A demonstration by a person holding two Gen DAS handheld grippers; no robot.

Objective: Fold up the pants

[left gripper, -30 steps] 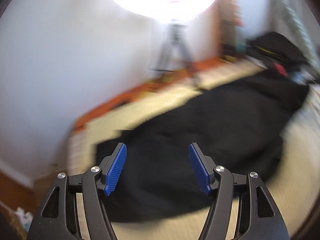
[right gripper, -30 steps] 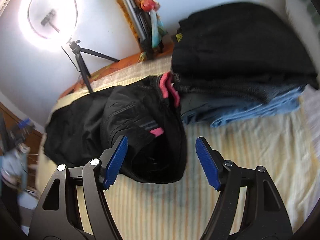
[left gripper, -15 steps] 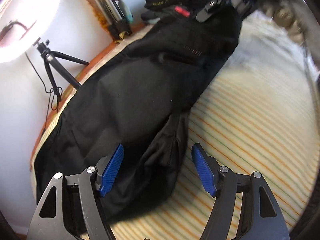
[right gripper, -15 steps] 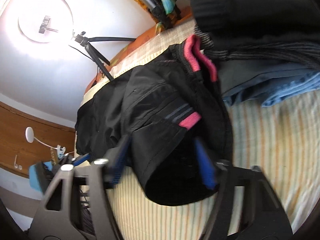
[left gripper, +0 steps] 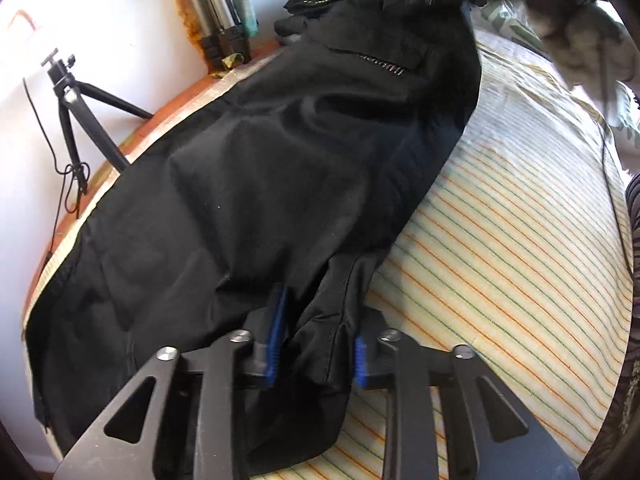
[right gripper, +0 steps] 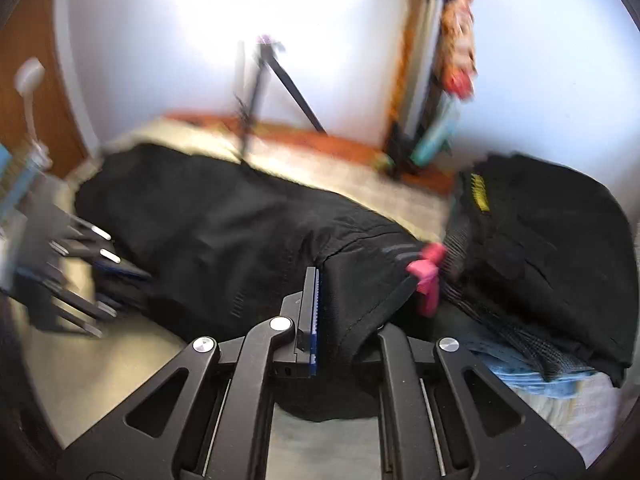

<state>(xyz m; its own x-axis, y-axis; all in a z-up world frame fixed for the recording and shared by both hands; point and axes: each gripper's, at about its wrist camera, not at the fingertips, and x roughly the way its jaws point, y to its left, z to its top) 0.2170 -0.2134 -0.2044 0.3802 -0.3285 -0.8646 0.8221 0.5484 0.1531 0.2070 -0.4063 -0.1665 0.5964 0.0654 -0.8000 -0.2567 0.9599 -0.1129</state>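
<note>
Gripping black fabric now, both tools have just been closing: a second ago each stood open above the bed, and half a second ago the left tool (left gripper: 316, 344) still straddled the leg end with its pads apart. Its 2 blue pads (left gripper: 277, 332) now press a bunched fold at the leg end of the pants (left gripper: 280, 168). The right tool (right gripper: 340, 312) is clenched on the waist end of the pants (right gripper: 224, 232), beside the pink tab (right gripper: 428, 276); only 1 blue pad (right gripper: 314, 316) shows, the other hidden under cloth. This view has swung since then and is blurred.

Beneath the tools lies the bed (left gripper: 500, 240), covered in a pale sheet with thin orange and green stripes. The pants stretch lengthwise across it, from the left tool up toward a stack of folded dark clothes (right gripper: 552, 248) over a blue denim piece (right gripper: 536, 376). Beyond the bed's far edge stand a black tripod (left gripper: 76, 112), a bundle of metal poles (left gripper: 216, 12) and a white wall (left gripper: 120, 12); a bright light (right gripper: 224, 4) glares above the tripod in the right wrist view.
</note>
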